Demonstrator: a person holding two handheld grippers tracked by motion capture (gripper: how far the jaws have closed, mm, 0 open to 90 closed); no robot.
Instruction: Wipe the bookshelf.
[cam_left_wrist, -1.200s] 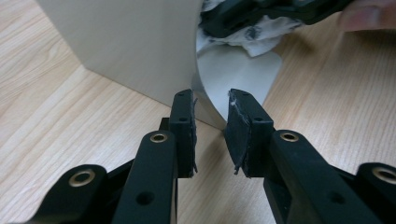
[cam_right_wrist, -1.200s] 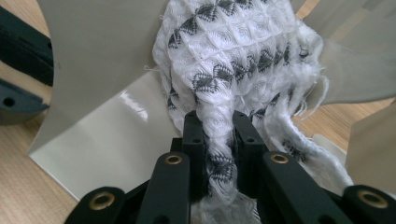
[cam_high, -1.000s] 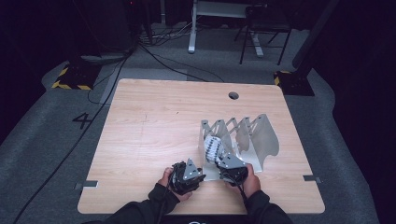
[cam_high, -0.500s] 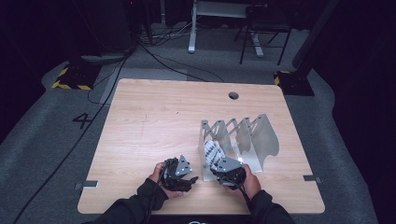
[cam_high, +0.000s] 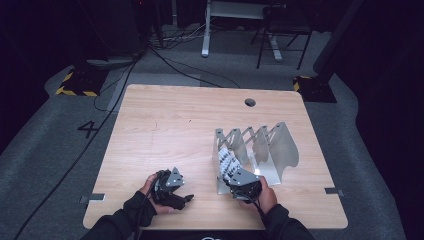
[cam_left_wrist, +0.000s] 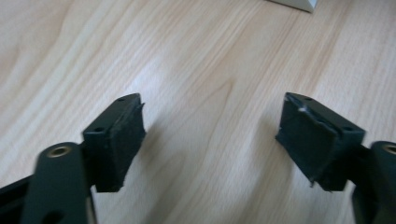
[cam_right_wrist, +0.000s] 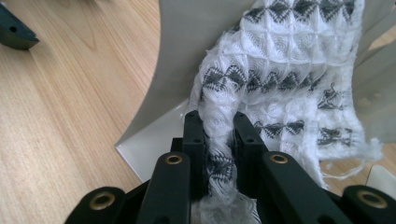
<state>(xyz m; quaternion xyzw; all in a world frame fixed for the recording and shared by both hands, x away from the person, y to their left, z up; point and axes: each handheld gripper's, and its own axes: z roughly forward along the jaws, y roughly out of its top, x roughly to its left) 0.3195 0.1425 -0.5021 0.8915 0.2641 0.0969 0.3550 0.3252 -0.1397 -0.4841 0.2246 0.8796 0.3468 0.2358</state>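
Left gripper (cam_high: 187, 198) leftward, jaws newly parted; cloth (cam_right_wrist: 280, 88) pinched.

a fixed high camera looks forward and down over the whole wooden table (cam_high: 170, 125) from the person's side. two close cameras ride the grippers: one faces bare tabletop, one a metal rack (cam_right_wrist: 187, 60), both seen from above too.

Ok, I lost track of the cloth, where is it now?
In the high view, the patterned white cloth lies in the front slot of the metal divider rack, right of centre, pinched by the right tongs.
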